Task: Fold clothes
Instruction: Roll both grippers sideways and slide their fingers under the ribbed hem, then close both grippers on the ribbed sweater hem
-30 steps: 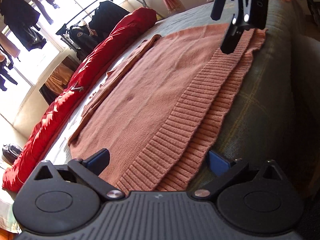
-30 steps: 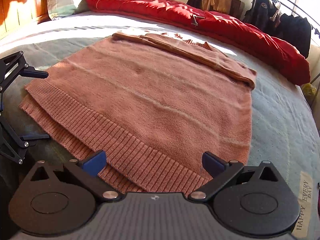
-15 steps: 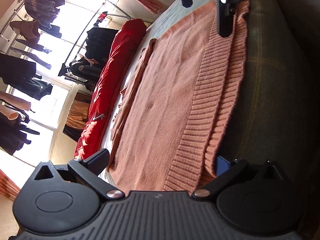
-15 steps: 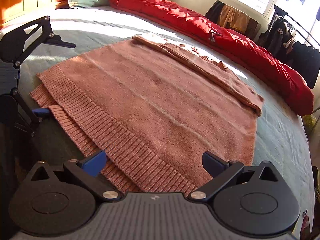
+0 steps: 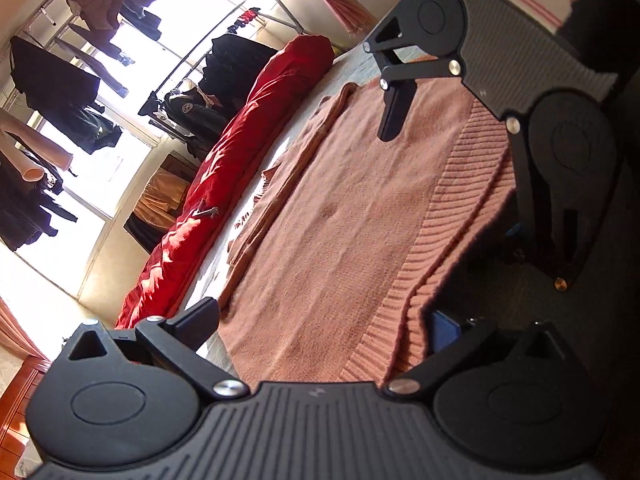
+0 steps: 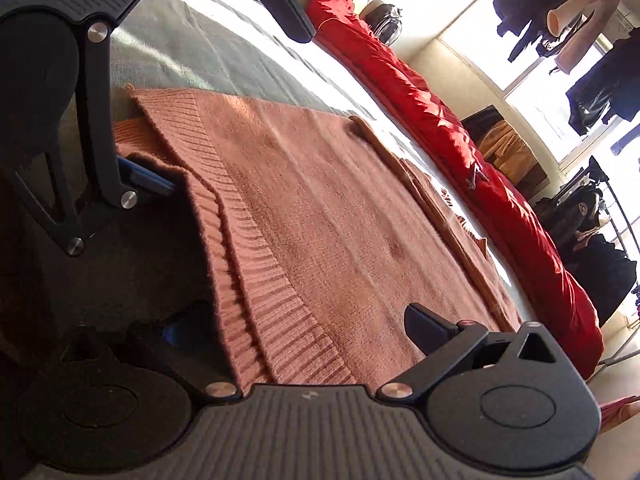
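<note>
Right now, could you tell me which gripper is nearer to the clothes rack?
Right. The right gripper straddles the sweater hem at the end toward the clothes rack; the left gripper straddles the opposite end, jaws open.

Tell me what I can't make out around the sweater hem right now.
- Left gripper: lower finger tip, left wrist view, hidden beneath the sweater hem; contact unclear.
- Right gripper: lower finger, right wrist view, lost in shadow under the hem.
- Sweater's neckline: both views, hidden behind the folded sleeve.
- Bed below the hem: too dark.
</note>
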A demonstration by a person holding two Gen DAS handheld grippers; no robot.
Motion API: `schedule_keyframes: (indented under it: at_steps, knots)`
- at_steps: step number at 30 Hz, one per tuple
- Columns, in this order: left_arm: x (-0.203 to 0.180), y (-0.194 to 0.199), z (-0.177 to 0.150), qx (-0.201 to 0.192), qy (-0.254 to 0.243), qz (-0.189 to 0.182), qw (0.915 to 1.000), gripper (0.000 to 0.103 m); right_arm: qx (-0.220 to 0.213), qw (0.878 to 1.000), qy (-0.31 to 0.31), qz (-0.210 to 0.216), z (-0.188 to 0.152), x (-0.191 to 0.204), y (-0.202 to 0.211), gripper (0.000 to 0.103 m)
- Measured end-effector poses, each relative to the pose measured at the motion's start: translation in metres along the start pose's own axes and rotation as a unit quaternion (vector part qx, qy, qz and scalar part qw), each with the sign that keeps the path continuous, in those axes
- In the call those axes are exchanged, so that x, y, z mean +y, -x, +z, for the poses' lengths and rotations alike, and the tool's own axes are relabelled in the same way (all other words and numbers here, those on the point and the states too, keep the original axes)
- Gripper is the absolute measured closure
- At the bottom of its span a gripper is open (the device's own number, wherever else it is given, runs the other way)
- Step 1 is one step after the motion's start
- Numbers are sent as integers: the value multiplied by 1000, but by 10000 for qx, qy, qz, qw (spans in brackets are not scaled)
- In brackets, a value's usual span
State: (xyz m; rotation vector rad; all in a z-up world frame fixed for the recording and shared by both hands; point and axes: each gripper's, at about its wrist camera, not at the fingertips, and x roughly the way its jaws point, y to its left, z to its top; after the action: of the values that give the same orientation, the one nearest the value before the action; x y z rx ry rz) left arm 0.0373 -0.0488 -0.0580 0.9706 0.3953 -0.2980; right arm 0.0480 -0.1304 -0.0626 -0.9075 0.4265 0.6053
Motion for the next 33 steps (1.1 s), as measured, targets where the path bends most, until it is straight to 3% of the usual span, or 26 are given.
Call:
schedule_keyframes:
  at_steps: [5,12,16,21,27,33]
  knots:
    - [-7,-5,3,-88,44,-104,9999,1,-156,9986,176,-464,5,-4,6,0]
    - [-3,-23,7,-72,236,-18,9997,1,-128,9987,225,-449,4,-9,7,0]
    - [4,-18,-1,-33,319,20,9995,1,86,9974,352,-620,-13,-12,4,0]
    - [6,-17,-12,117,325,55,9994,1,602,9922,355,-1034,-59,-33,6,0]
    - [1,-21,-17,256,-37,131,9996,1,1124,9841,60,-1375,-104,-67,8,0]
    - [-15,-22,-11,245,-785,276,9962,4,835,9868,262,-1359,-99,-56,5,1]
